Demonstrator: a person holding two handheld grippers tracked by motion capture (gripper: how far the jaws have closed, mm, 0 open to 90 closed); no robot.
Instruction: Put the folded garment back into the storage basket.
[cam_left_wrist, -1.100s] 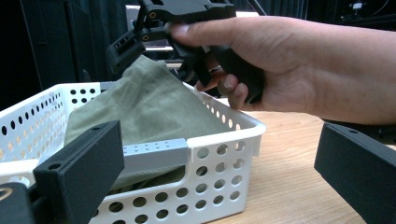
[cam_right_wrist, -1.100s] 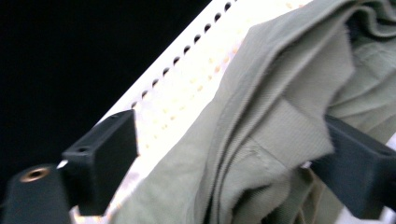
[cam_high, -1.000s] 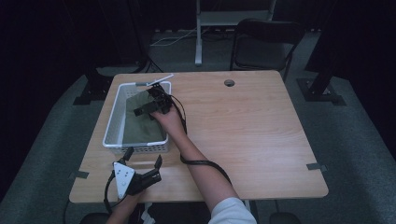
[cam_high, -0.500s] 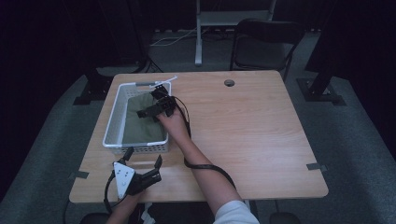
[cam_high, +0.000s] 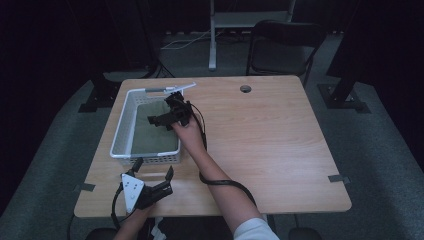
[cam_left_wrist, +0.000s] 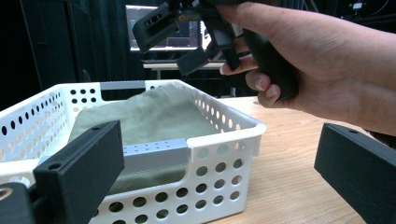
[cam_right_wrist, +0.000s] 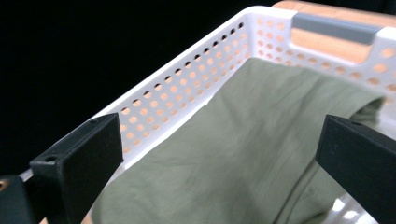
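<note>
olive cloth (cam_high: 152, 131) lies folded in the white basket (cam_high: 120, 134) on the counter (cam_high: 270, 145). right claw (cam_high: 161, 120) hovers above it, jaws just opening, spread, nothing between. left claw (cam_high: 152, 172) spread, idle by the basket's near wall. lift clear without snagging fabric.

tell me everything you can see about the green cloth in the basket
The green cloth is a dull olive fabric, soft and faintly creased, lying folded flat in the white perforated basket at the table's left. It covers most of the basket floor, and one edge rides up against a side wall. The right gripper hangs over it with jaws wide apart, not touching it. Nothing lies on top of it.
</note>
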